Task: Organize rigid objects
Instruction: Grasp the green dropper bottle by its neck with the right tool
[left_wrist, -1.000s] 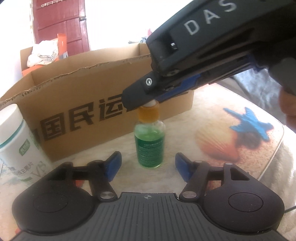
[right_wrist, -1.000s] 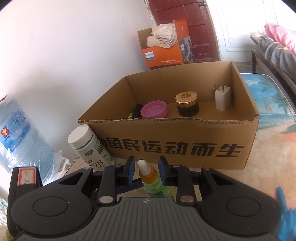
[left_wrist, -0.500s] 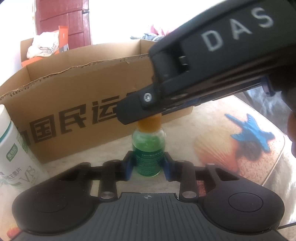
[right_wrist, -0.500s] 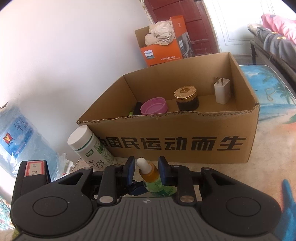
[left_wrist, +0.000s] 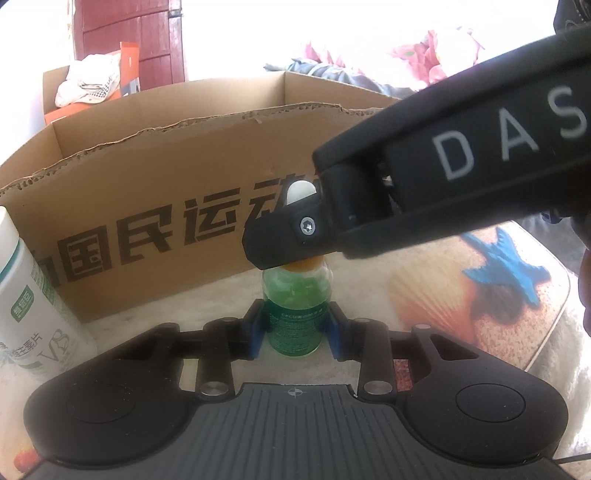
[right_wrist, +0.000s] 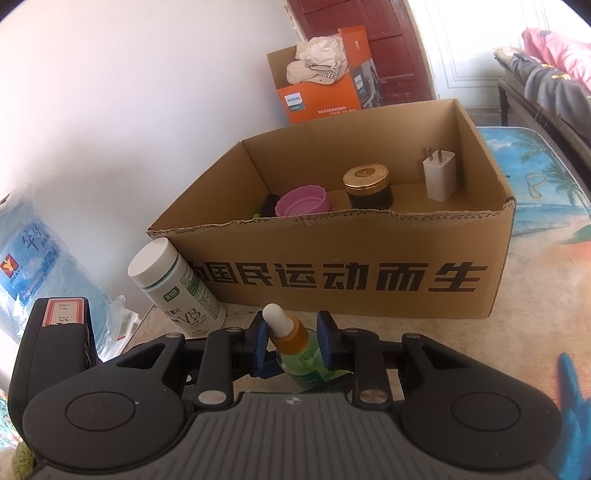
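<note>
Item in hand: one small green dropper bottle (left_wrist: 293, 325), orange collar, white rubber bulb, standing upright on the printed tabletop (right_wrist: 535, 325) just in front of the cardboard box (right_wrist: 332, 280).

Left gripper (left_wrist: 295, 330): its blue pads are pressing on both sides of the bottle's green body, low down, gripping it.

Right gripper (right_wrist: 291, 338): its pads are sitting to either side of the bottle's orange collar and shoulder; the jaws are standing narrow around the neck and appear to be clamping it, coming in from above and crossing the left view as a black bar.

Surroundings, counted:
- One open cardboard box with black printed characters on its front wall, its torn front edge rising directly behind the bottle and standing between it and the box interior.
- Inside the box: one purple scalloped dish (right_wrist: 303, 201), one dark jar with a gold lid (right_wrist: 368, 184), one white plug adapter (right_wrist: 439, 176) leaning against the back wall, one dark object (right_wrist: 269, 205) partly hidden behind the dish.
- One white vitamin bottle (right_wrist: 177, 291) with green label, standing at the box's left front corner, near the dropper bottle.
- One orange carton (right_wrist: 321, 99) behind the box, holding crumpled cloth.
- One blue plastic bag (right_wrist: 29, 266) lying at far left, off the table
</note>
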